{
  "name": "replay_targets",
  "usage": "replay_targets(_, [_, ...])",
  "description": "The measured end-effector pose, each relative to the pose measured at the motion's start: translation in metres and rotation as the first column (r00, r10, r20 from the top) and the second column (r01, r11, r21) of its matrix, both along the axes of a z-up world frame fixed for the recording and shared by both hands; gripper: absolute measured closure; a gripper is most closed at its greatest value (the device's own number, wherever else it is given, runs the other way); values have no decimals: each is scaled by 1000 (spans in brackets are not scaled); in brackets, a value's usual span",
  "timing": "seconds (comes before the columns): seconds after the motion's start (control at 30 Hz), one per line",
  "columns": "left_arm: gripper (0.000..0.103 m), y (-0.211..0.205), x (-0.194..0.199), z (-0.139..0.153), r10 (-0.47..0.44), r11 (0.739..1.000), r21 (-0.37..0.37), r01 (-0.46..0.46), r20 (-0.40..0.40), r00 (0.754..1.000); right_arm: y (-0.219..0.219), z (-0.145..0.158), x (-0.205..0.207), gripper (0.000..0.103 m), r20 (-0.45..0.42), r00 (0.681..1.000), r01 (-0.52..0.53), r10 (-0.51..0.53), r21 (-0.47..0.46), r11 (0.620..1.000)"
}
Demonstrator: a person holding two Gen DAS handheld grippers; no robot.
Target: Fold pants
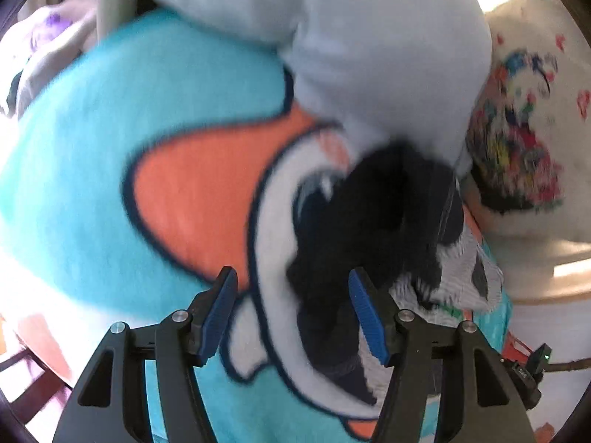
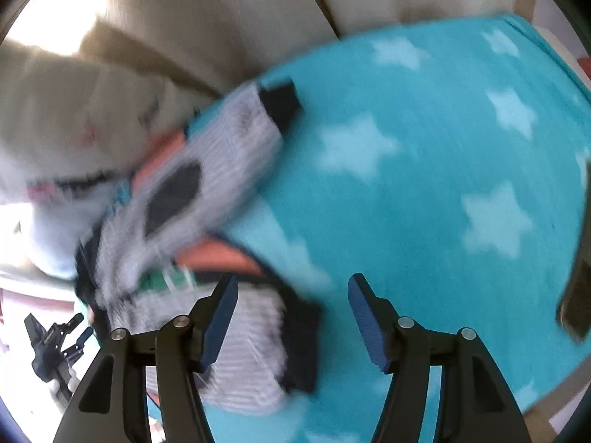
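Observation:
The pants (image 2: pixel 177 192) are small, grey-striped with dark knee patches and dark cuffs. They lie crumpled on a teal blanket (image 2: pixel 424 184) with white stars, left of my right gripper (image 2: pixel 293 317), which is open and empty above the blanket. In the left wrist view the pants (image 1: pixel 454 277) show striped fabric and a bunched dark part (image 1: pixel 369 221) just ahead of my left gripper (image 1: pixel 293 313), which is open and empty. Both views are motion-blurred.
A pale blue garment (image 1: pixel 369 55) hangs over the blanket (image 1: pixel 92 147), which bears an orange and white figure. A white cloth with a colourful print (image 1: pixel 524 129) lies at right. A beige couch (image 2: pixel 221 29) stands behind. The left gripper (image 2: pixel 55 343) shows at lower left.

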State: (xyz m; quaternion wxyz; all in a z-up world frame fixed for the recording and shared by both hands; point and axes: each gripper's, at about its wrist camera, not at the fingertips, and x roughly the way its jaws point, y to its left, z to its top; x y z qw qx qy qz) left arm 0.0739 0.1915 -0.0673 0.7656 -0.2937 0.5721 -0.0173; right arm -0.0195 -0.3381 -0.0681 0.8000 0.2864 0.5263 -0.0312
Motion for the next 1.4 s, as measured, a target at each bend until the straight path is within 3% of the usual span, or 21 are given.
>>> replay_targets(0.07, [41, -9, -11, -3, -15, 1000, -2, 15, 20, 1000, 4, -8, -8, 34, -30, 1000, -10, 10, 26, 1000])
replay_targets(0.2, [31, -27, -15, -1, -62, 997, 53, 59, 54, 997, 25, -22, -10, 32, -79, 994, -73, 70, -38, 997])
replay_targets(0.47, [30, -49, -12, -2, -76, 985, 156, 76, -2, 997, 58, -28, -1, 22, -88, 984, -164, 153, -134, 977])
replay_targets(0.5, [34, -49, -14, -3, -75, 984, 160, 75, -5, 997, 62, -28, 0, 22, -86, 983, -171, 159, -152, 973])
replay_targets(0.53, [50, -54, -11, -4, -71, 983, 168, 71, -7, 997, 67, -29, 0, 23, -85, 983, -178, 166, -169, 969])
replay_targets(0.57, [61, -55, -12, -3, -71, 980, 186, 72, -12, 997, 69, -29, 0, 24, -88, 982, -182, 168, -186, 965])
replay_targets(0.6, [86, -60, -10, -4, -75, 980, 185, 76, -14, 997, 70, -28, -1, 34, -88, 981, -187, 173, -201, 962])
replay_targets(0.63, [98, -64, -9, -4, -83, 985, 151, 84, -10, 996, 73, -27, -1, 55, -84, 980, -193, 179, -210, 959])
replay_targets(0.7, [98, -62, -16, 1, -76, 988, 132, 76, 0, 997, 79, -27, -1, 82, -83, 977, -210, 197, -201, 957])
replay_targets(0.9, [98, -63, -40, 22, -66, 989, 132, 62, 30, 997, 71, -21, -15, 85, -42, 980, -197, 194, -92, 976])
replay_targets(1.07, [98, -47, -57, 35, -48, 996, 83, 44, 51, 998, 61, -17, -30, 86, -1, 984, -180, 180, -57, 982])
replay_targets(1.27, [98, -58, -51, 7, -52, 994, 91, 53, -14, 999, 52, -19, -34, 85, 36, 989, -143, 146, -67, 987])
replay_targets(1.4, [95, -54, -49, -10, -34, 998, 58, 37, -51, 998, 49, -28, -30, 85, 50, 990, -126, 130, -75, 989])
